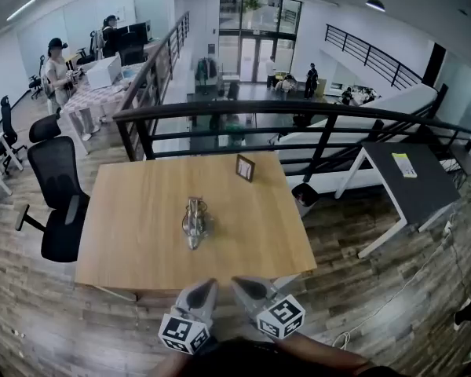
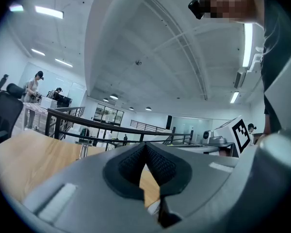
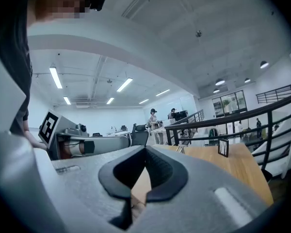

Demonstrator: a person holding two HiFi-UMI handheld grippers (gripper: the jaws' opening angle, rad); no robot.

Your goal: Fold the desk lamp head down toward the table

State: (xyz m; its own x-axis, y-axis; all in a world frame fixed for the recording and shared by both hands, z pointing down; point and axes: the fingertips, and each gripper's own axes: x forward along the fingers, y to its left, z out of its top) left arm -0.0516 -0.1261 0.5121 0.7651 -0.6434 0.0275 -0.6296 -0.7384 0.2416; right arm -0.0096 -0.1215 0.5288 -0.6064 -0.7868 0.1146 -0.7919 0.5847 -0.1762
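We see a black office chair (image 1: 56,191) at the left, with a second chair (image 1: 45,126) behind it. A black railing (image 1: 298,116) runs across in front of us, and a small framed card (image 1: 245,167) stands upright just this side of it. A dark bin (image 1: 304,195) sits low by the railing. To the right is a dark desk (image 1: 414,185) on white legs with a yellow paper (image 1: 404,164) on it. Far left, a person in a cap (image 1: 59,65) stands at a cluttered desk.
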